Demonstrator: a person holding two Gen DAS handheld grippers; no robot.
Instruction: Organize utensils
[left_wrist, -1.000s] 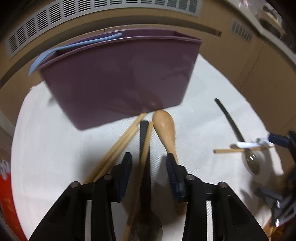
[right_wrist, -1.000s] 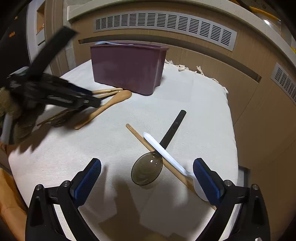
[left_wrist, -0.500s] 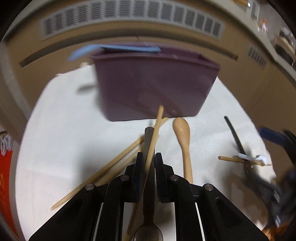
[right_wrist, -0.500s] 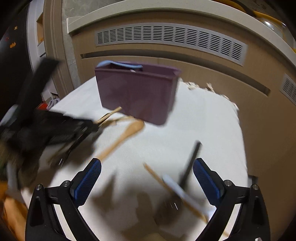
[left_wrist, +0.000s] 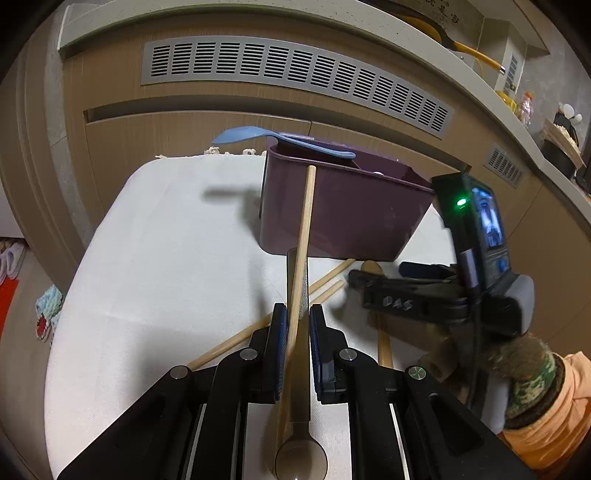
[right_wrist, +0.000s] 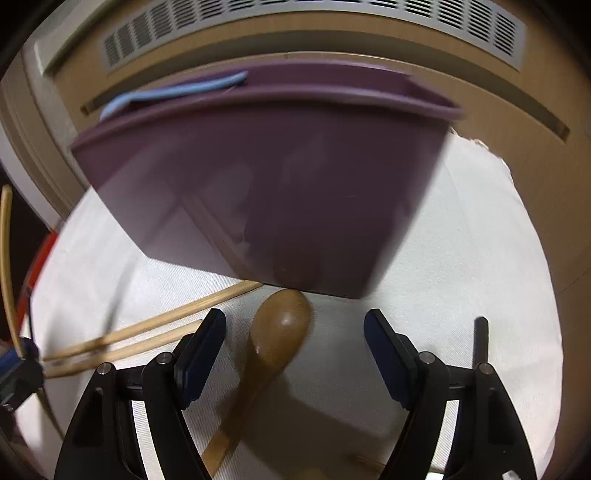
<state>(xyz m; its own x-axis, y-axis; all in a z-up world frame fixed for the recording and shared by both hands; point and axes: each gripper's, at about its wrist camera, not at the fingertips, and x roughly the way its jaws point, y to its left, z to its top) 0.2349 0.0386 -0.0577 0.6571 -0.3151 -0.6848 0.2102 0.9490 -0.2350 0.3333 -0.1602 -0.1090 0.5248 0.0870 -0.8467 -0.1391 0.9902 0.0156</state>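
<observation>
Left claw (left_wrist: 295, 326) is squeezed tight on a wooden chopstick (left_wrist: 303, 236) and, I think, the dark spoon (left_wrist: 300, 413) under it; I can't tell if the spoon is gripped too. That chopstick points straight away from me, tip up by the purple bin (left_wrist: 343, 206). My right claw (right_wrist: 295, 341) is wide open and holds nothing, with the wooden spoon (right_wrist: 279, 330) lying between its fingers on the white cloth (right_wrist: 461, 280). The spoon's bowl touches the bin and its handle runs back out of view. The bin looks blurry there. Two more chopsticks (right_wrist: 147, 332) lie slanting to the left.
</observation>
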